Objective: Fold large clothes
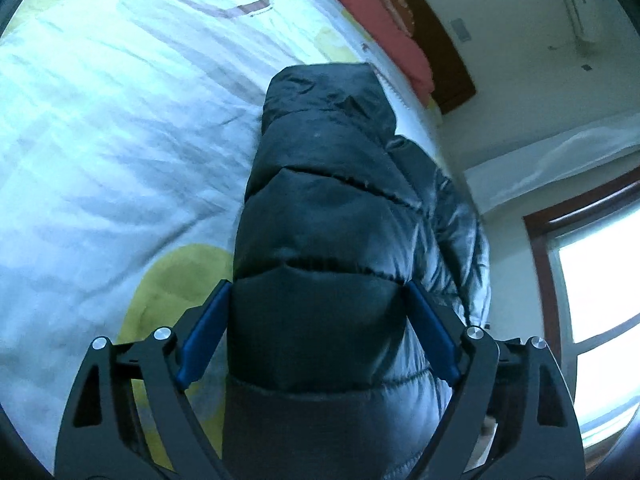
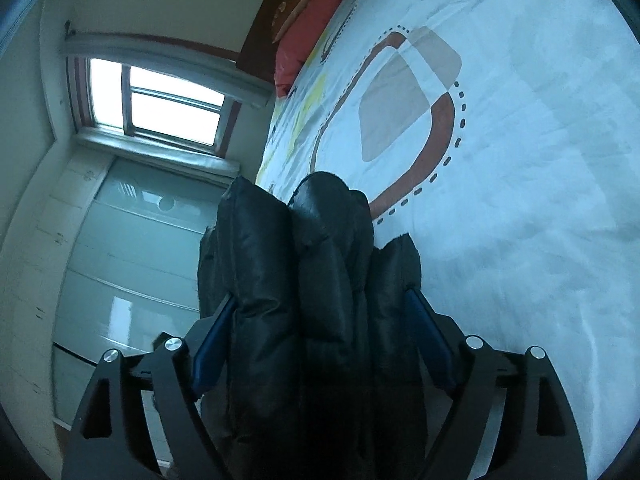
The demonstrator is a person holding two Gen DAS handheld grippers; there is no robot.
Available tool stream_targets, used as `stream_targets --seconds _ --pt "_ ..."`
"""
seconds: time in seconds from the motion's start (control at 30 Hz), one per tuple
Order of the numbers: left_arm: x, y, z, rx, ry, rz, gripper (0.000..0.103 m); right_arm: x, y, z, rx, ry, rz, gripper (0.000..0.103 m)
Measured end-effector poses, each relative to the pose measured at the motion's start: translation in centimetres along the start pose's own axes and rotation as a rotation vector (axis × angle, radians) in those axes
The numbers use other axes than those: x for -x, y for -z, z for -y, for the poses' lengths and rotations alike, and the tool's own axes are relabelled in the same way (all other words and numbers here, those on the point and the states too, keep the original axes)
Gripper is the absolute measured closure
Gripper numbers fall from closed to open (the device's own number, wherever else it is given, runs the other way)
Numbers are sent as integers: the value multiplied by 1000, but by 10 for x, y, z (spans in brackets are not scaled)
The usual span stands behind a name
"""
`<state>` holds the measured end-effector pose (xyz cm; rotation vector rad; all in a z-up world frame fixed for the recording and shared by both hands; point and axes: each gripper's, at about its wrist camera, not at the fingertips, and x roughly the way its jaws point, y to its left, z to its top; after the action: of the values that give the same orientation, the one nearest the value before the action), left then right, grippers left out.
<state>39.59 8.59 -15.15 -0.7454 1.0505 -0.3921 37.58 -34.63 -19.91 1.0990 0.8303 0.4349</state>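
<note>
Black quilted puffer jacket (image 1: 328, 208) bundled on the pale patterned bedspread (image 1: 100, 152), long axis straight ahead between both wide-spread, slack jaws (left gripper (image 1: 318, 332), right gripper (image 2: 320, 336)), neither nearer.

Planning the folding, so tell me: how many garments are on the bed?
1: a black puffer jacket on the patterned bed cover, running between the jaws of the left gripper and the right gripper. Others may lie outside view.

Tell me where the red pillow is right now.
The red pillow lies at the far end of the bed, against the dark headboard, beyond the black puffer jacket; the right wrist view shows it top centre.
</note>
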Motion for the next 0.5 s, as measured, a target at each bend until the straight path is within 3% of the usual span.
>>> stream_targets --seconds 0.07,0.23,0.4,0.5 --pt "-7 -3 1 -3 -16 -18 26 -3 0 8 -38 0 -6 36" --pt "-20 0 4 -40 -87 -22 28 -7 3 22 -89 5 -9 51" --pt "-23 1 3 -47 -90 -24 28 -3 6 21 -93 1 -11 53" --pt "-17 1 8 -53 -73 -26 26 3 9 16 -82 -4 -11 47"
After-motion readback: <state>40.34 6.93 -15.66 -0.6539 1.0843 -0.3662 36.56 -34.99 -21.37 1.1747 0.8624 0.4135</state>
